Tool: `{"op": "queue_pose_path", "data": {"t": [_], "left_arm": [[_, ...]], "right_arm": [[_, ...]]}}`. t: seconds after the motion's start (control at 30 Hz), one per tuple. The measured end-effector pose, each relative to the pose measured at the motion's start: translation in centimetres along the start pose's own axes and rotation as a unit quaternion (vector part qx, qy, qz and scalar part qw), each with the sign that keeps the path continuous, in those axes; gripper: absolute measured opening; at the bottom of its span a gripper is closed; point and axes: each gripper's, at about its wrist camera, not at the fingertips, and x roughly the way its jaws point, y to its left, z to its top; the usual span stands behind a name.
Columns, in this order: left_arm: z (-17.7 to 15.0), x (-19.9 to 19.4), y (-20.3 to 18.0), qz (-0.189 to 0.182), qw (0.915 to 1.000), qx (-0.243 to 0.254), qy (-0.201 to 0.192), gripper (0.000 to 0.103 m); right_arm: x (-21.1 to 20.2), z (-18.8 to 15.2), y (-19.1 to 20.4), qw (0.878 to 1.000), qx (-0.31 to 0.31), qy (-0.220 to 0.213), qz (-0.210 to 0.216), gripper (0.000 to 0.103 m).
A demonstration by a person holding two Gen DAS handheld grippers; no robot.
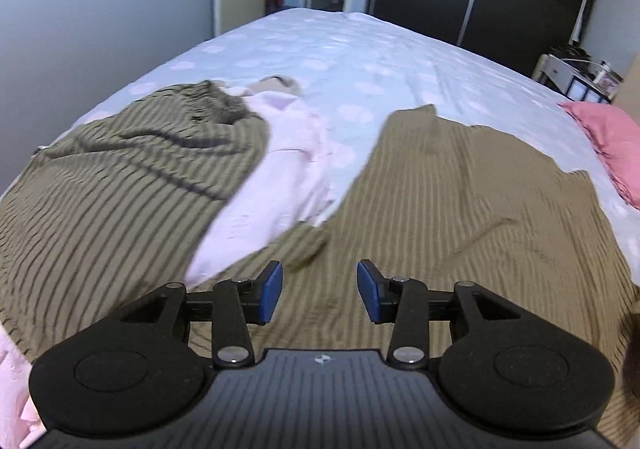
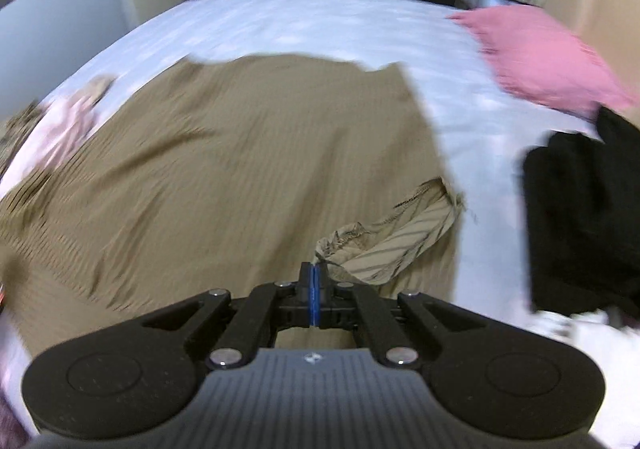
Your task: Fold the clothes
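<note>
Nearest the lens, the left gripper (image 1: 319, 291) is seen with its blue pads (image 1: 270, 291) set apart, released, nothing caught between them; only the striped olive garment (image 1: 460, 217) is spread flat on the bed beneath. To the far left in that view, a second olive striped garment (image 1: 132, 169) is heaped in folds, and a pale pink garment (image 1: 276, 177) is laid just beside it, partly tucked under its edge. Further right, the light dotted bedsheet (image 1: 360, 61) is left bare between the piles, and a pink pillow (image 1: 612, 145) is seen at the right edge.

Over to the right wrist view, heavily blurred. The right gripper (image 2: 313, 291) is shown clenched, pads pressed together, and a bunched corner of the striped olive garment (image 2: 224, 153) appears to be pinched at the tips, its paler underside (image 2: 404, 245) turned up just to the right. The rest of that garment is stretched out flat across the bedsheet (image 2: 304, 21). To the right, the pink pillow (image 2: 540, 57) is set near the headboard end, and a black garment (image 2: 584, 217) is piled at the right edge, well apart from the olive one.
</note>
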Motion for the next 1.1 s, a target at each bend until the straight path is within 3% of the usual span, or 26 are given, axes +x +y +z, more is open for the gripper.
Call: {"op": "queue_pose_path", "data": {"t": [0.2, 0.3, 0.37, 0.43, 0.5, 0.63, 0.8, 0.93, 1.0, 1.1], "left_arm": [[-0.3, 0.4, -0.7, -0.011, 0.9998, 0.010, 0.013, 0.039], [-0.5, 0.6, -1.0, -0.016, 0.9995, 0.012, 0.025, 0.040], [-0.6, 0.7, -1.2, -0.022, 0.9992, 0.013, 0.032, 0.041], [-0.8, 0.6, -1.6, -0.028, 0.9987, 0.020, 0.036, 0.042], [-0.9, 0.6, -2.0, -0.033, 0.9983, 0.030, 0.037, 0.043], [-1.3, 0.5, -2.9, -0.040, 0.9973, 0.047, 0.039, 0.043], [-2.0, 0.9, -3.7, -0.035, 0.9962, 0.065, 0.047, 0.043], [-2.2, 1.1, -4.2, -0.027, 0.9959, 0.070, 0.051, 0.043], [-2.2, 1.2, -4.2, -0.022, 0.9961, 0.069, 0.051, 0.043], [-2.1, 1.3, -4.1, -0.017, 0.9962, 0.068, 0.052, 0.043]], "right_arm": [[2.9, -2.0, 5.9, 0.993, -0.087, 0.059, 0.053, 0.003], [3.8, -3.3, 6.0, 0.989, -0.098, 0.092, 0.063, 0.005], [4.0, -4.0, 5.3, 0.988, -0.095, 0.105, 0.063, 0.012], [3.5, -4.5, 4.1, 0.989, -0.085, 0.103, 0.059, 0.035], [2.7, -5.0, 2.7, 0.991, -0.075, 0.097, 0.055, 0.035], [1.2, -6.5, 0.0, 0.994, -0.076, 0.077, 0.029, 0.037], [0.7, -10.0, -2.8, 0.991, -0.110, 0.063, -0.033, 0.040], [1.8, -12.9, -3.0, 0.986, -0.142, 0.064, -0.052, 0.053], [2.7, -14.0, -2.3, 0.978, -0.185, 0.067, -0.076, 0.054], [4.3, -15.5, -1.1, 0.953, -0.264, 0.067, -0.135, 0.051]]}}
